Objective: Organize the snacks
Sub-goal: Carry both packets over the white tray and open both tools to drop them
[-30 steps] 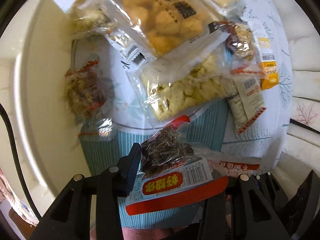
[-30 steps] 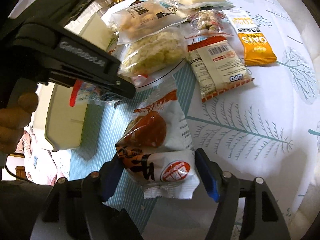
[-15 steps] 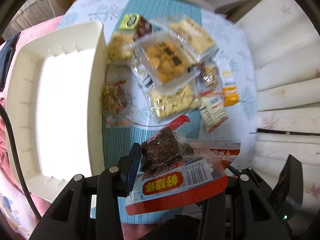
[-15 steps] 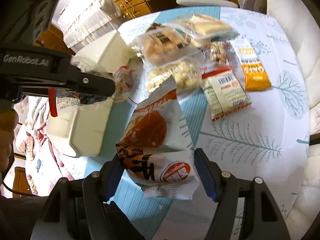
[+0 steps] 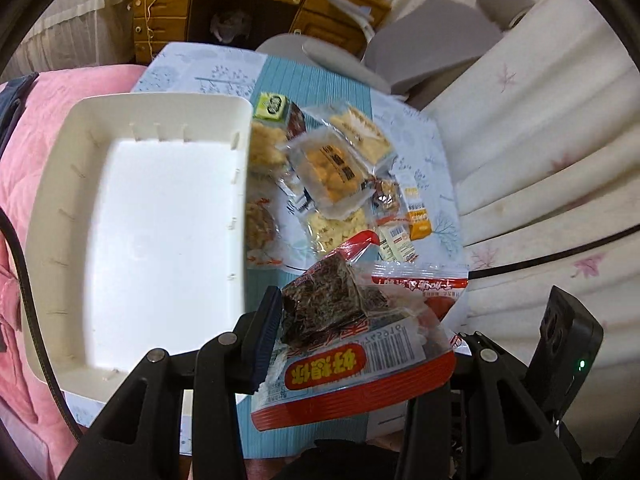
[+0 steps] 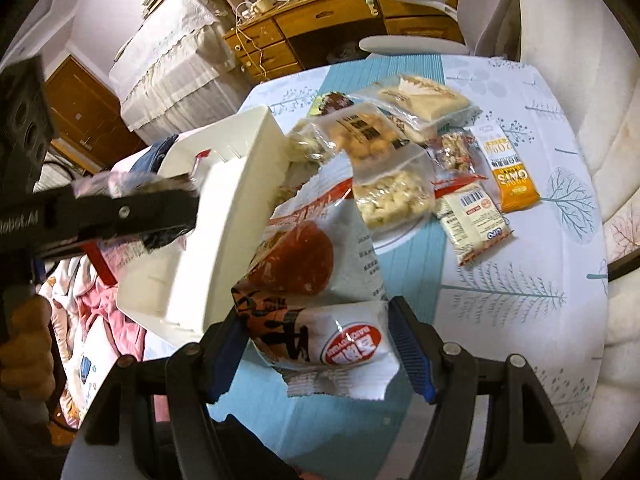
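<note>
Red-edged snack packet (image 5: 352, 344) in left tongs (image 5: 356, 344)

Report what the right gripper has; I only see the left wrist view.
Observer: The right gripper is shut on a white packet printed with a red-brown round picture.
Operator: Give me the left gripper from that side.
Observer: The left gripper shows in profile, clamped on its dark snack packet, its tip in front of the opening of the white tray.
Operator: Say who holds it.
Observer: A bare hand grips its handle at the frame's left edge.
</note>
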